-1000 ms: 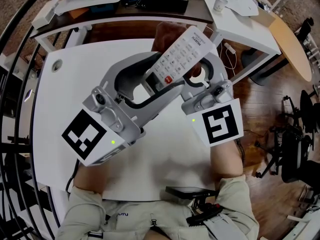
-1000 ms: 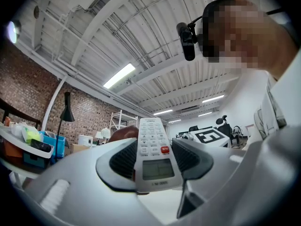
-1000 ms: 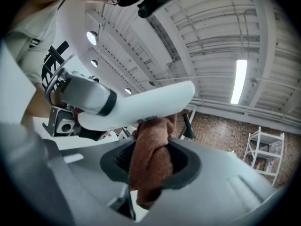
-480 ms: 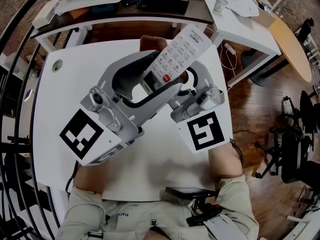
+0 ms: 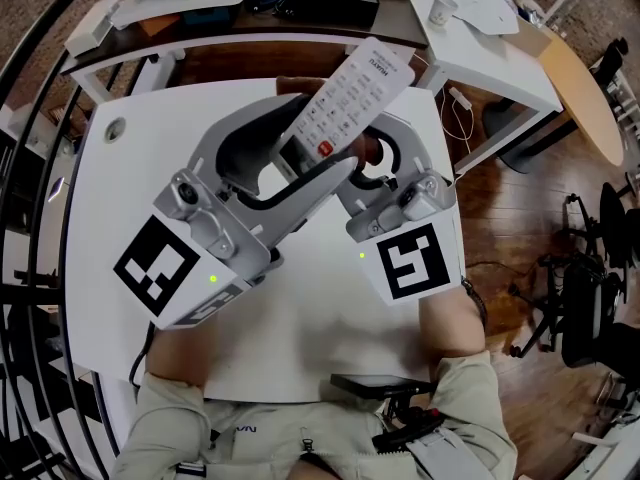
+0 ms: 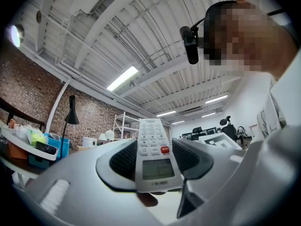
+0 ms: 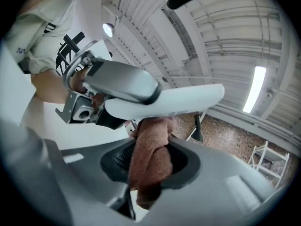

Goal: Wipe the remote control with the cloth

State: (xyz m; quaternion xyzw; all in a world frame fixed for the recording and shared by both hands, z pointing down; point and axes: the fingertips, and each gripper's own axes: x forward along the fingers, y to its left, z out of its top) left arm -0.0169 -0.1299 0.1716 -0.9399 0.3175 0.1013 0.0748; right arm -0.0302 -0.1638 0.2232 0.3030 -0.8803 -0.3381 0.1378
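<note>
My left gripper (image 5: 318, 144) is shut on the lower sides of a white remote control (image 5: 346, 96), which is held above the white table (image 5: 110, 198). The remote's buttons and small screen face up, and its far end points away to the upper right. In the left gripper view the remote (image 6: 153, 150) sits between both pads. My right gripper (image 5: 378, 154) is shut on a bunched brown cloth (image 7: 149, 160). The cloth's top touches the underside of the remote (image 7: 164, 100). In the head view only a scrap of the cloth (image 5: 372, 152) shows beneath the remote.
A dark desk (image 5: 300, 30) with trays and boxes runs along the table's far edge. A white side table (image 5: 490, 48) stands at the back right. The table has a cable hole (image 5: 113, 130) at the left. A black device (image 5: 385, 383) lies on the person's lap.
My right gripper has slid left and lower, bringing the cloth under the remote. The cloth that showed behind the remote's far end is now mostly hidden. The remote has shifted slightly left.
</note>
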